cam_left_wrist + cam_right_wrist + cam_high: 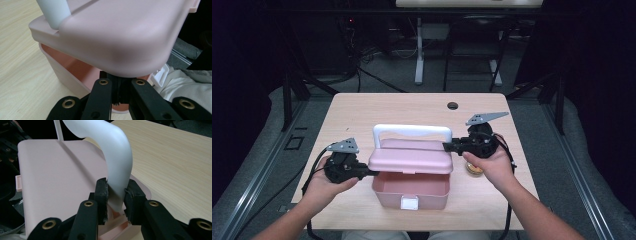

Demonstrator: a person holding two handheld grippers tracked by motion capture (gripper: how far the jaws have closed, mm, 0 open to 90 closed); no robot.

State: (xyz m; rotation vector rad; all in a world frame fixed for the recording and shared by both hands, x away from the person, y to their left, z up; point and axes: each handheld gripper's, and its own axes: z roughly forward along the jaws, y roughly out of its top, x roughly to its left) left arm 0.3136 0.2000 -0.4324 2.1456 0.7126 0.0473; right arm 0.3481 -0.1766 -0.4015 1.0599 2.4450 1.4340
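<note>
Unlabelled pink box (411, 189), white handle (412, 131)

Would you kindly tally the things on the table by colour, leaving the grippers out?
Pink: 2, the box and its raised lid
White: 2, the handle and the front latch
Yellowish: 1, a small round thing partly hidden under the right hand, too hidden to identify
Total: 5

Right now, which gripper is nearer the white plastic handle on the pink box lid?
Right. The right gripper is clamped on the white plastic handle at its right end. The left gripper sits lower, at the pink lid's left edge, off the handle.
</note>
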